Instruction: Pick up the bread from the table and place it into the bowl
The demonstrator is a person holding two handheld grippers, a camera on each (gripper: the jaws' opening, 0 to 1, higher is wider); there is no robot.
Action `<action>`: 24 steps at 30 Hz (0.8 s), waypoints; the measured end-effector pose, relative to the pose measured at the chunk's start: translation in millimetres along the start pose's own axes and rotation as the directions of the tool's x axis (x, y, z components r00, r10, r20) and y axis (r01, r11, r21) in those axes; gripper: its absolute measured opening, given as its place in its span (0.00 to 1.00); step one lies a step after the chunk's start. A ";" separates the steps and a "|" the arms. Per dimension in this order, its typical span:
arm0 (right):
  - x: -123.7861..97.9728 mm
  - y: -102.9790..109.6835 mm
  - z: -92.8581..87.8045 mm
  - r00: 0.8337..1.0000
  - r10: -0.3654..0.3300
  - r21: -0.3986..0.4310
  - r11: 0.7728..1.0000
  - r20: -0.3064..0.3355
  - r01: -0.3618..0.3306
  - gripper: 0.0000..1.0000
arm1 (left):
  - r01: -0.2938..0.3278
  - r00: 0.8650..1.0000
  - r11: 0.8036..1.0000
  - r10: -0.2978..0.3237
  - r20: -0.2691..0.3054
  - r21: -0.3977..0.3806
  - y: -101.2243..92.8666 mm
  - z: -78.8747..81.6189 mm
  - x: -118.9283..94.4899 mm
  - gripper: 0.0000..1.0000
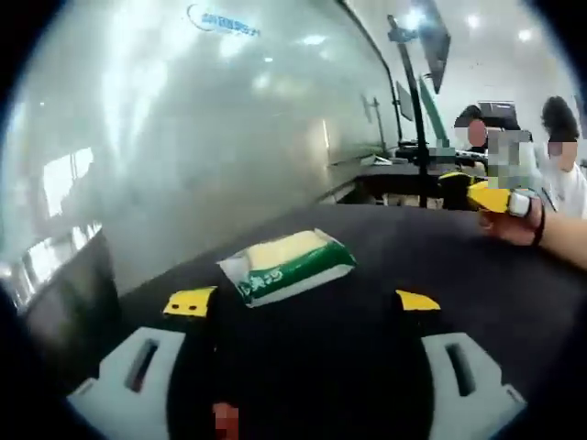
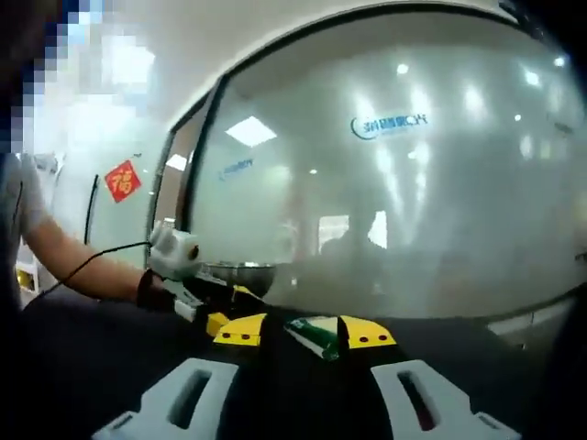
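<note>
The bread (image 1: 286, 264), in a green and white wrapper, lies flat on the black table (image 1: 385, 247). My left gripper (image 1: 303, 301) is open just short of it, its yellow-tipped jaws wide apart on either side of the near end. The right gripper (image 1: 491, 194), held in a hand, hovers well off to the right above the table. In the right gripper view the bread (image 2: 314, 335) shows small and farther off, in line between that gripper's (image 2: 304, 334) open jaws. A metal bowl (image 2: 238, 273) stands behind, with the left gripper (image 2: 188, 291) beside it.
A frosted glass wall (image 1: 211, 137) runs close along the table's far side. Desks with monitors (image 1: 431, 55) and seated people (image 1: 559, 156) are at the back right. A cable (image 2: 101, 261) trails from the left gripper.
</note>
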State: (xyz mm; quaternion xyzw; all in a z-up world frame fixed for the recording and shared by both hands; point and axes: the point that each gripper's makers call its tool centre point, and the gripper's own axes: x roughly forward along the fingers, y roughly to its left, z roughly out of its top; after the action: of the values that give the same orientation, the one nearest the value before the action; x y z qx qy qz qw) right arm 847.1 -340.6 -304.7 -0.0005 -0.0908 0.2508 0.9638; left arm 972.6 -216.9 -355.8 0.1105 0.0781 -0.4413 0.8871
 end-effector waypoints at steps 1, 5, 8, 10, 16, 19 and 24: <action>1.3 0.1 -2.1 1.000 0.002 0.025 1.000 0.000 -0.002 0.27 | -0.035 0.999 0.999 0.035 0.011 -0.008 8.0 -0.1 7.2 0.67; 7.3 0.4 -14.9 0.999 -0.008 0.063 0.998 -0.031 0.010 0.27 | -0.047 0.998 0.995 0.051 -0.040 0.087 12.3 -21.0 30.7 0.63; 7.4 1.7 -12.3 0.999 0.023 0.067 0.998 -0.028 -0.021 0.27 | -0.043 0.996 0.997 0.048 -0.073 0.068 30.7 -29.9 50.1 0.56; 8.8 1.4 -10.9 0.999 0.030 0.073 0.997 -0.020 -0.028 0.27 | -0.034 0.997 0.999 0.035 -0.061 0.022 34.2 -29.3 54.1 0.46; 9.8 -0.8 -13.3 1.000 0.009 0.068 0.998 -0.029 -0.007 0.27 | -0.113 0.993 0.990 0.112 -0.023 -0.078 41.5 -22.4 49.4 0.12; 7.6 1.7 -12.8 0.999 0.007 0.064 0.998 -0.032 -0.005 0.27 | -0.120 0.992 0.993 0.121 -0.028 0.012 36.9 -24.1 44.2 0.01; 9.7 8.3 -20.7 0.998 0.019 0.031 0.999 -0.063 -0.017 0.27 | -0.098 0.995 0.995 0.098 -0.013 0.024 35.3 -24.2 39.9 0.00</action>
State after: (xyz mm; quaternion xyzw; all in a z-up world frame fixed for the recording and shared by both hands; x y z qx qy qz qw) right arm 855.0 -327.7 -323.8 0.0052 -0.0562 0.2606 0.9638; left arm 1023.7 -220.4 -384.1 0.1278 0.0736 -0.3972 0.9058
